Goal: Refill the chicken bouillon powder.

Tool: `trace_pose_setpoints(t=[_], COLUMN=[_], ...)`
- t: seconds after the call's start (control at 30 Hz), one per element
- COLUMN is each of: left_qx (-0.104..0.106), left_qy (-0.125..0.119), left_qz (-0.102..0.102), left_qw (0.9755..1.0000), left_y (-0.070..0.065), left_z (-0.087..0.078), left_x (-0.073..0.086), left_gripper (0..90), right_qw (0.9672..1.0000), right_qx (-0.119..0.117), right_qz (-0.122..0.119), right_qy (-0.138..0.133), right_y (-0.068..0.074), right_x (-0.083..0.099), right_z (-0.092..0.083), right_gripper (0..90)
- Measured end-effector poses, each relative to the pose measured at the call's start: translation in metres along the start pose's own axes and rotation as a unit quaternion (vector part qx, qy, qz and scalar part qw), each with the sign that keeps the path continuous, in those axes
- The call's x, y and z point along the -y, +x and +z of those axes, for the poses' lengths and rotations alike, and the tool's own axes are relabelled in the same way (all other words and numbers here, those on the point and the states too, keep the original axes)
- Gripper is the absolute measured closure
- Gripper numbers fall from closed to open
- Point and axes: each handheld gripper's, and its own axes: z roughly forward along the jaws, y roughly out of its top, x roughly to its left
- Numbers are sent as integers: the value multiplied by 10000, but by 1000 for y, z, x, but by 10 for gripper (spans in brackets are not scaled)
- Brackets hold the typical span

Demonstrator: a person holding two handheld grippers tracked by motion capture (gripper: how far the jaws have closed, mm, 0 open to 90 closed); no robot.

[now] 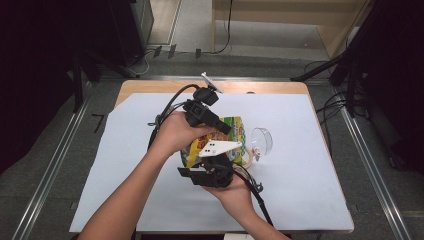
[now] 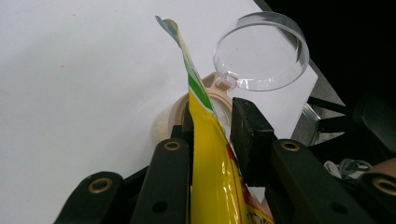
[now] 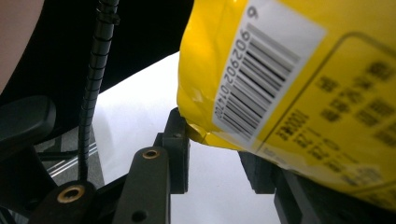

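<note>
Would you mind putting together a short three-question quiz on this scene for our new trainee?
1. True or false: the yellow bag passes between the jaws of the left gripper.
2. Multiple choice: in the left gripper view, the clear lid is
A. closed over the container
B. flipped open, still attached to the tan container
C. held by a gripper
3. Fill in: the right gripper view shows a printed ____ on the bag, near the right gripper.

Key:
1. True
2. B
3. barcode
</note>
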Motion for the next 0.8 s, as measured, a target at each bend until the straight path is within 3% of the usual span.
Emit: trace_pose_setpoints(t=[0.8], left_qx=[75], left_qy=[12], left_qz=[-18], left_qw=[10000], left_y=[2], left_z=[1], left_x=[-3], left_gripper=[761], right_qw=[10000], right_qx=[90], right_qz=[-25], right_qy=[5], right_y=[-1], right_x=[-1], right_z=[0], right_gripper=[669])
